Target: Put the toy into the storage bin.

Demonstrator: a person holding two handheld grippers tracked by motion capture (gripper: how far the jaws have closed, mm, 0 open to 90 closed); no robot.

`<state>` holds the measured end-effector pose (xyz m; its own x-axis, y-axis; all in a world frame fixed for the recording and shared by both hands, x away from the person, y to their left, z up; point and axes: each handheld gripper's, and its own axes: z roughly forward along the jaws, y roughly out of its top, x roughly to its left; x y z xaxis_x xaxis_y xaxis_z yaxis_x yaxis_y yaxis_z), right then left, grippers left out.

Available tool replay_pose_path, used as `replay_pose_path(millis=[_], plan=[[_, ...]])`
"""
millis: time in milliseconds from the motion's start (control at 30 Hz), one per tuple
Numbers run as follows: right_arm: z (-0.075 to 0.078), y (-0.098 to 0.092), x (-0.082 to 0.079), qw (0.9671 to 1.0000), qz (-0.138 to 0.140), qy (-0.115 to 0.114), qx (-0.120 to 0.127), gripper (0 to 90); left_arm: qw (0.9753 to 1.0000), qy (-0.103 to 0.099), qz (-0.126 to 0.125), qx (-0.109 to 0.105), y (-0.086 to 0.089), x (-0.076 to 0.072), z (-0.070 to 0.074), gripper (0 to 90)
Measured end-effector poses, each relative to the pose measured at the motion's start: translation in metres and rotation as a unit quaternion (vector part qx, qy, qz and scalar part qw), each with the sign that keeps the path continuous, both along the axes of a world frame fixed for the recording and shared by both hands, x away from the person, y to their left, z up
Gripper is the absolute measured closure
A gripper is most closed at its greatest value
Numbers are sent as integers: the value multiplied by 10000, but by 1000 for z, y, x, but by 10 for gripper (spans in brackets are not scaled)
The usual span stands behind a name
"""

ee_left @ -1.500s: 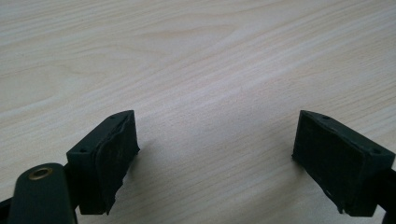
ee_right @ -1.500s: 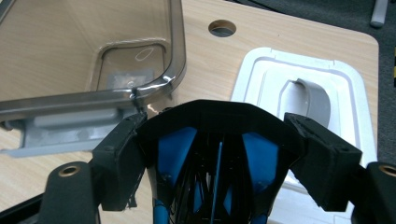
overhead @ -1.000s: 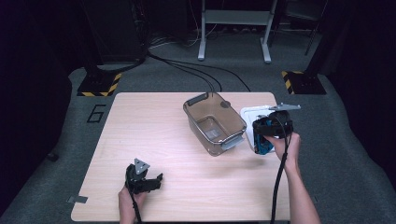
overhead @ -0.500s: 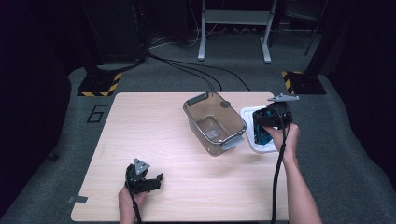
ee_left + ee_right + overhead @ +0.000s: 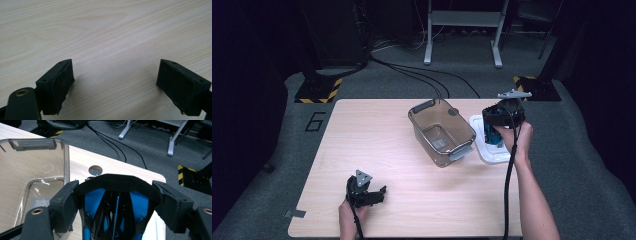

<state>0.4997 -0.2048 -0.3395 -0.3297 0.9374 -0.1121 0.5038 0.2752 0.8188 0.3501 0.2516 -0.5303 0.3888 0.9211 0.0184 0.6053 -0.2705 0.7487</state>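
My right gripper [image 5: 495,124] hangs over the table's right edge, shut on a black and blue object [image 5: 493,137]. In the right gripper view that object [image 5: 117,205] sits between the two jaws of the right gripper [image 5: 120,192], its black top arched and its blue panels below. It is held just above a white lid [image 5: 490,153]. A clear grey-brown bin [image 5: 441,131] with grey handles stands to its left, and in the right gripper view the bin [image 5: 37,170] looks empty. My left gripper [image 5: 378,193] rests on the table near the front edge. It is open [image 5: 115,75] over bare wood.
The light wooden table [image 5: 377,135] has a round cable hole [image 5: 95,170] near its far right corner. Cables and metal stand legs [image 5: 462,35] lie on the grey floor behind the table. Black-and-yellow striped bases [image 5: 317,90] sit at both far corners.
My right gripper has risen and moved slightly away from me, carrying the black and blue object up off the white lid. The left gripper has stayed still.
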Motion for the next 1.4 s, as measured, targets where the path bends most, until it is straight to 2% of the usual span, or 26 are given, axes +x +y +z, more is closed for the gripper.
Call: replay_pose_path(millis=[400, 1000, 1400], plan=[[26, 14, 3, 9994, 98, -279, -166, 239, 10000, -2, 1, 10, 0, 0, 0, 138], [48, 43, 3, 9976, 356, -525, -264, 239, 10000, -3, -5, 18, 0, 0, 0, 138], [63, 71, 0, 9952, 610, -705, -294, 239, 10000, -4, -3, 19, 0, 0, 0, 138]])
